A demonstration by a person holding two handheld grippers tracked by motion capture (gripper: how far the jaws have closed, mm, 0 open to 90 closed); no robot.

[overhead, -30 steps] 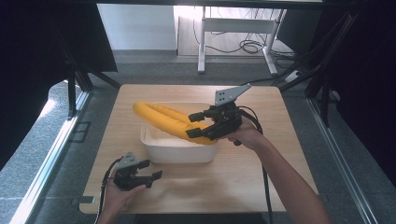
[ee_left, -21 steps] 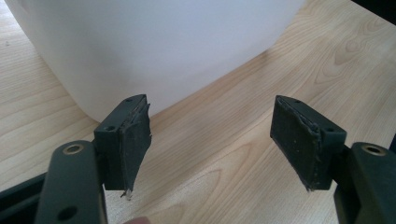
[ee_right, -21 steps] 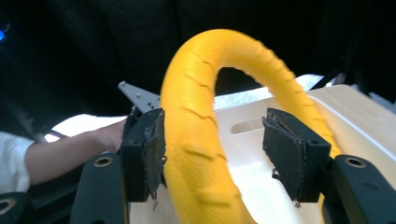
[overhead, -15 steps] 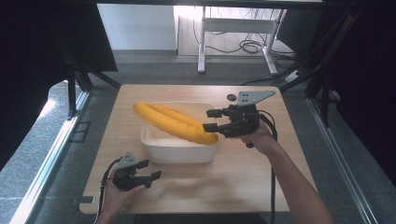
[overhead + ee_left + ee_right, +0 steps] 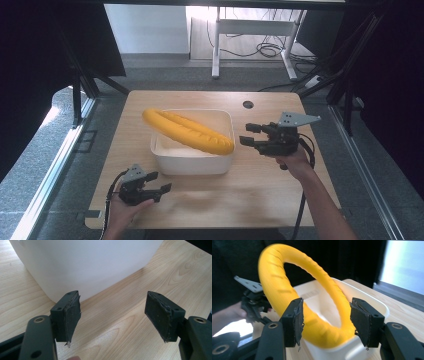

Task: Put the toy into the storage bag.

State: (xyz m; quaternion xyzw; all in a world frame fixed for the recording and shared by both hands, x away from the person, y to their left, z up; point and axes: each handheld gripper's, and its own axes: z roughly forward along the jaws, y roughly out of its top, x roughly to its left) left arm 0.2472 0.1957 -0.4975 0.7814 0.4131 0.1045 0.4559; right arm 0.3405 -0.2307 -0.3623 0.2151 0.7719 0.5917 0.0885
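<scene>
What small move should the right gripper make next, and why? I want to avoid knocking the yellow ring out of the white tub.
Probably draw the right gripper a bit farther from the white tub: its jaws have just been closing with nothing between them, and the yellow ring lies propped across the rim, free of the pads.

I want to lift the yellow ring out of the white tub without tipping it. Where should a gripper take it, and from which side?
Probably the yellow ring at its end resting on the white tub's right rim, coming from the right, where the right gripper waits open. That bend overhangs the rim, so both jaws should fit around it.
</scene>
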